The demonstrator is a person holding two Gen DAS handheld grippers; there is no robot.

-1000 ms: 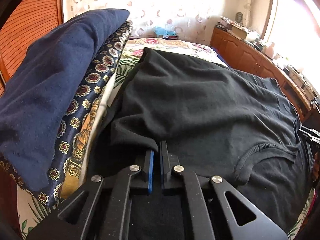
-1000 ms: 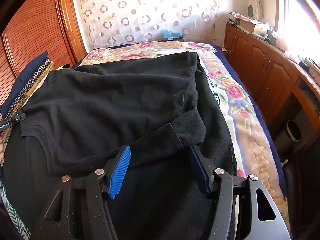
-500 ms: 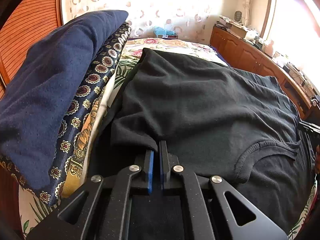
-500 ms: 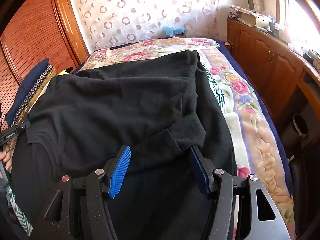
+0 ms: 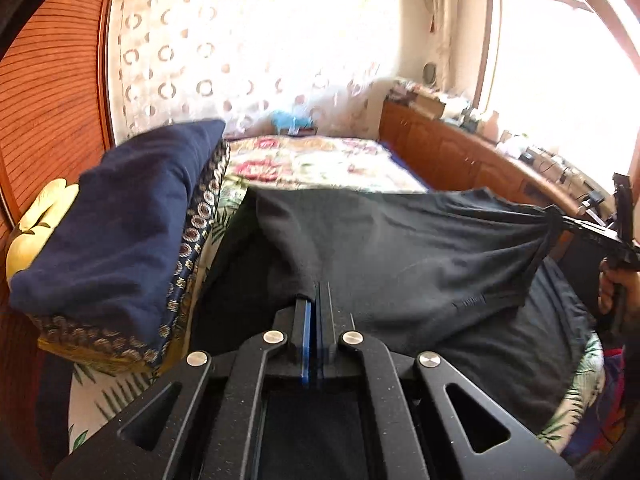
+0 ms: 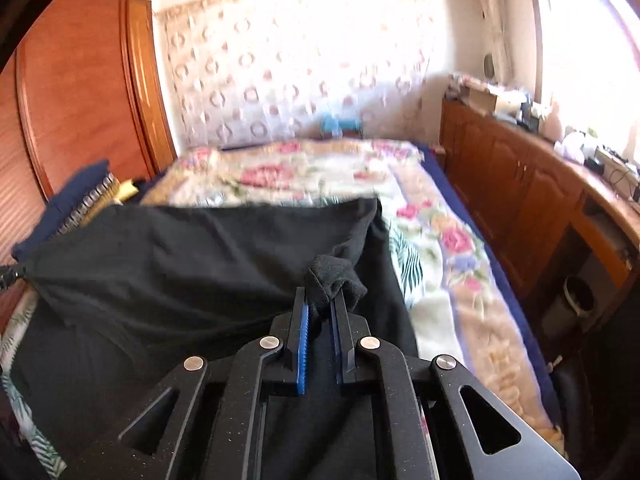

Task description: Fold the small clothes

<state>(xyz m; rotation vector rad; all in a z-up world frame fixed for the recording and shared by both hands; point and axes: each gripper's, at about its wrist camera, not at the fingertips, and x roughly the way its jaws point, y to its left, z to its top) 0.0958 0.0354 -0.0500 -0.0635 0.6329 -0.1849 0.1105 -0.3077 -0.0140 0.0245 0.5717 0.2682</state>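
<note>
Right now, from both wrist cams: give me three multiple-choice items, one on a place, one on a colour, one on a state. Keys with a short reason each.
1. Where is the stack of folded clothes relative to the black shirt in the left wrist view?
A. To its left
B. To its right
C. On top of it

2. What colour is the top piece of that stack?
A. Red
B. Navy blue
C. White

3. What state is the right gripper in?
A. Wide open above the bed
B. Shut on nothing
C. Shut on the shirt's cloth

Key:
1 A: the stack sits left of the shirt, by the wooden wardrobe.
2 B: the top piece is dark navy over a patterned one.
3 C: its jaws have just been closing and a bunch of black cloth is pinched between the blue pads.
</note>
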